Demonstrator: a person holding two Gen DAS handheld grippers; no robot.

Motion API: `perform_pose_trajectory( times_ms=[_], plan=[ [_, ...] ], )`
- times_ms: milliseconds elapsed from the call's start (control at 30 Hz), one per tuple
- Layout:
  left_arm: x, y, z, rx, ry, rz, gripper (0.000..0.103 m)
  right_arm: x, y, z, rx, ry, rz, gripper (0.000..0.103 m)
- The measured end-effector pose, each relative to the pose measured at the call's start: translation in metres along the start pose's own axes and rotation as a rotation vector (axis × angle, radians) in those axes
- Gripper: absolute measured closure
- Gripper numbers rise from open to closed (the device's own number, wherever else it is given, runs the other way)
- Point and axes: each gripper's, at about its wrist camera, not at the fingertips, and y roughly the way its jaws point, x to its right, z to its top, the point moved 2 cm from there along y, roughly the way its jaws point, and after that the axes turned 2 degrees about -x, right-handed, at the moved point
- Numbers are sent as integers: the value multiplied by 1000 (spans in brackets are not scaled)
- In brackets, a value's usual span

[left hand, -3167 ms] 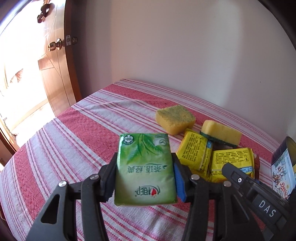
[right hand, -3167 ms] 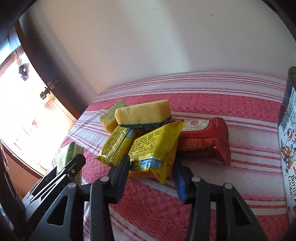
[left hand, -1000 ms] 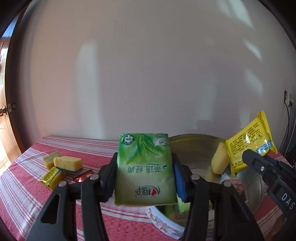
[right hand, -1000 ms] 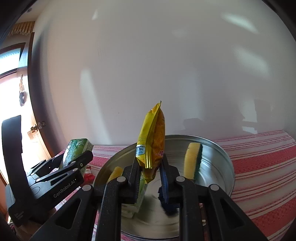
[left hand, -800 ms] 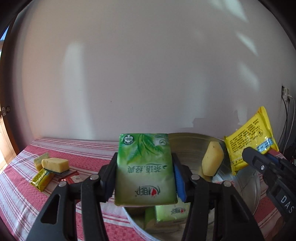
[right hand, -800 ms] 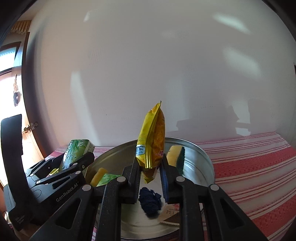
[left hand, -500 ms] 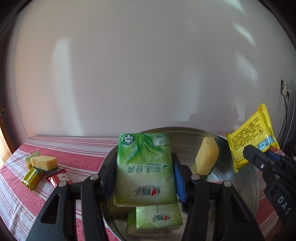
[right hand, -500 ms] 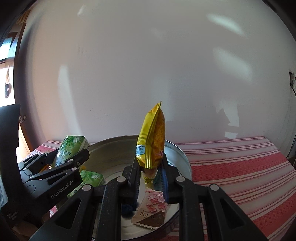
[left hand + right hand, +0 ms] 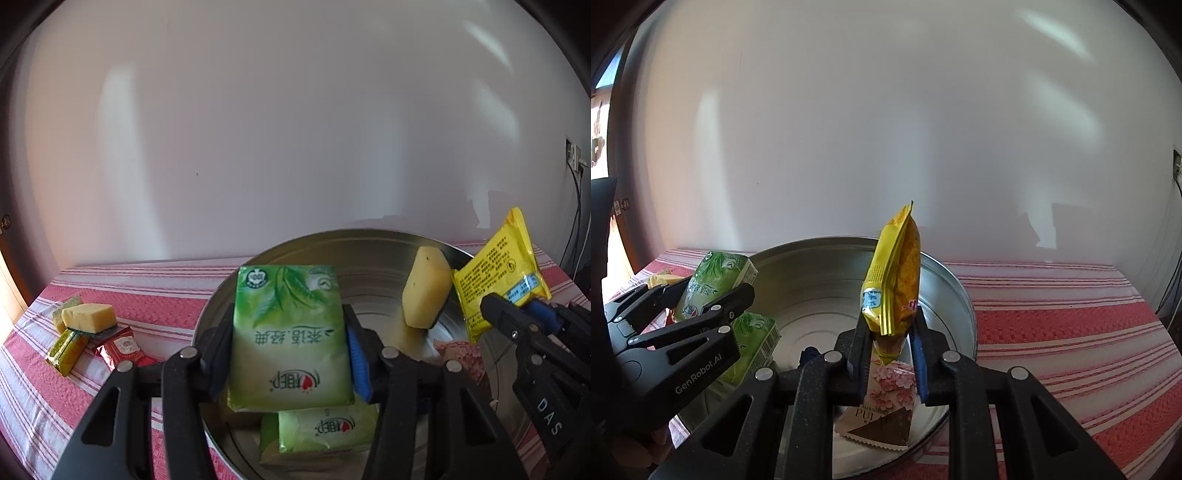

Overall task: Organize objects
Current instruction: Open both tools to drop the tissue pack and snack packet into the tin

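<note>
My left gripper (image 9: pixel 290 354) is shut on a green tissue pack (image 9: pixel 288 336) and holds it over the round metal tin (image 9: pixel 354 243). It also shows in the right wrist view (image 9: pixel 713 288). My right gripper (image 9: pixel 888 350) is shut on a yellow snack packet (image 9: pixel 895 269), held upright over the tin (image 9: pixel 955 291); the packet shows at the right of the left wrist view (image 9: pixel 498 269). In the tin lie another green tissue pack (image 9: pixel 325 428), a yellow sponge (image 9: pixel 424 291) leaning on the wall, and a pink-and-brown packet (image 9: pixel 886 402).
On the red striped cloth (image 9: pixel 155 295) at the left lie a yellow sponge (image 9: pixel 88 317), a small yellow packet (image 9: pixel 66 350) and a red packet (image 9: pixel 120 347). A white wall stands right behind the table. Striped cloth (image 9: pixel 1071 332) extends right of the tin.
Both grippers have carried their packs from the pile at the left to above the tin, and now sit lower and further over it. Grips are unchanged.
</note>
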Motion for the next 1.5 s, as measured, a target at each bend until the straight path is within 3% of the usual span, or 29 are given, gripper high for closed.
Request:
perform_pose_trajectory(
  times_ms=[400, 467, 533, 600, 733, 967, 1033, 1500],
  plan=[
    [0, 6, -2, -8, 13, 13, 48, -18, 6, -1, -17, -8, 18, 80],
    [-2, 1, 0, 15, 10, 17, 27, -19, 3, 0, 5, 0, 21, 70],
    [-4, -10, 2, 70, 8, 50, 11, -18, -1, 1, 42, 9, 8, 35],
    [-9, -16, 4, 105, 2, 63, 1, -11, -9, -3, 110, 21, -34, 25],
    [-18, -13, 4, 94, -47, 42, 1, -13, -28, -3, 193, 67, -51, 11],
    [-16, -17, 3, 83, -54, 69, 1, -14, -13, 6, 193, 77, -55, 11],
    [-20, -14, 2, 79, -59, 68, 1, 4, -5, 6, 197, 80, -52, 11],
    [-34, -22, -1, 91, -79, 100, 1, 10, -12, 2, 271, 107, -55, 8]
  ],
)
